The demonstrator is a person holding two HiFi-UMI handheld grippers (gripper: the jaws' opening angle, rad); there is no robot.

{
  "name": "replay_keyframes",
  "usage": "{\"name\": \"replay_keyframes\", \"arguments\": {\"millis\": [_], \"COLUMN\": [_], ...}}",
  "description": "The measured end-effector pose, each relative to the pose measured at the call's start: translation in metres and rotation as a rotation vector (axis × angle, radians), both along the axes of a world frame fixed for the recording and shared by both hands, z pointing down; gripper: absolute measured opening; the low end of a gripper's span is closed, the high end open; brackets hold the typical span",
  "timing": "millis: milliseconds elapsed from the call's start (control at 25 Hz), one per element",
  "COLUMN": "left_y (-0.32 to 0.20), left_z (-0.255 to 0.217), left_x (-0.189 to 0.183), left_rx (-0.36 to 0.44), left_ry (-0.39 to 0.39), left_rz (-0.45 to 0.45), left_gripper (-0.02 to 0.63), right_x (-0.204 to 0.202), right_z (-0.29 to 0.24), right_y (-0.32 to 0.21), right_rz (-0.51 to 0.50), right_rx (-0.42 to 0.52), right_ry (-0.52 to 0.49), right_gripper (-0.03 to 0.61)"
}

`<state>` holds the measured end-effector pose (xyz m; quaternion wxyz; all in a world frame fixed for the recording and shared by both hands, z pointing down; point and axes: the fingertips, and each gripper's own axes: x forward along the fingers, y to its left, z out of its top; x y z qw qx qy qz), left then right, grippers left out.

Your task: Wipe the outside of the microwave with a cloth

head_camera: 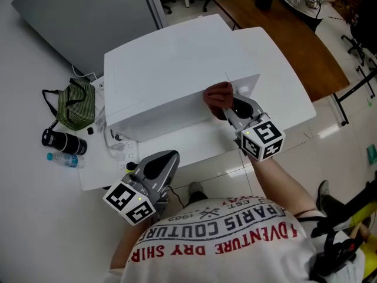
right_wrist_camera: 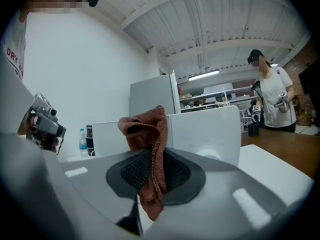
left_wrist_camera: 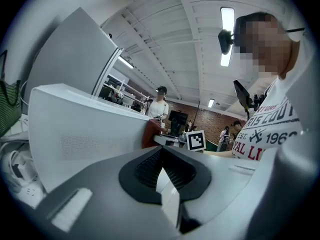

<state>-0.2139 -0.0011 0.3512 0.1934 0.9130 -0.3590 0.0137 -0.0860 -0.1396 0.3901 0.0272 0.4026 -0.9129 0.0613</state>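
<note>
A white microwave (head_camera: 171, 69) stands on a white table (head_camera: 288, 99). My right gripper (head_camera: 234, 107) is shut on a reddish-brown cloth (head_camera: 218, 96) and holds it against the microwave's front face, near its right end. In the right gripper view the cloth (right_wrist_camera: 148, 134) bunches up between the jaws, with the microwave (right_wrist_camera: 205, 126) just behind it. My left gripper (head_camera: 166, 158) hangs at the table's front edge, left of the cloth, shut with nothing in it. From the left gripper view the microwave's front (left_wrist_camera: 85, 134) and the cloth (left_wrist_camera: 150, 133) show beyond the left gripper (left_wrist_camera: 161, 173).
A green striped bag (head_camera: 76, 105), a black flask (head_camera: 63, 141) and a water bottle (head_camera: 63, 159) lie on the floor to the left. A power strip with cables (head_camera: 121, 149) sits at the table's left end. A brown desk (head_camera: 294, 34) stands behind, where a person (right_wrist_camera: 270, 94) stands.
</note>
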Motion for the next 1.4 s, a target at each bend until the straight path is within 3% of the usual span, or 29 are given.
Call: {"name": "replay_keyframes", "arguments": {"millis": [280,520,680,880,1040,1400], "left_y": [0.000,0.006,0.015,0.030,0.051,0.084], "left_z": [0.001,0.003,0.014,0.021,0.026,0.038], "left_x": [0.005,-0.010,-0.034,-0.085,-0.135,-0.208], "left_rx": [-0.010,-0.008,-0.027,-0.045,-0.060,-0.097], "left_ry": [-0.004,-0.004,0.003,0.021,0.029,0.022], "left_rz": [0.016,-0.022,-0.083,-0.181,-0.308,-0.484], "left_gripper": [0.006,0.006,0.006,0.006,0.006,0.006], "right_x": [0.018,0.001,-0.049,-0.148,-0.223,-0.299], "right_z": [0.002,-0.007,0.003,0.029,0.055,0.086], "right_y": [-0.003,0.018,0.044,0.084,0.108,0.100], "right_rz": [0.041,-0.053,-0.186,-0.404,-0.558,-0.608], "right_rx": [-0.010,0.040,0.034,-0.007,-0.047,-0.049], "right_ry": [-0.009,-0.048,-0.071,-0.019,0.017,0.066], "right_gripper": [0.048,0.046,0.046,0.046,0.046,0.046]}}
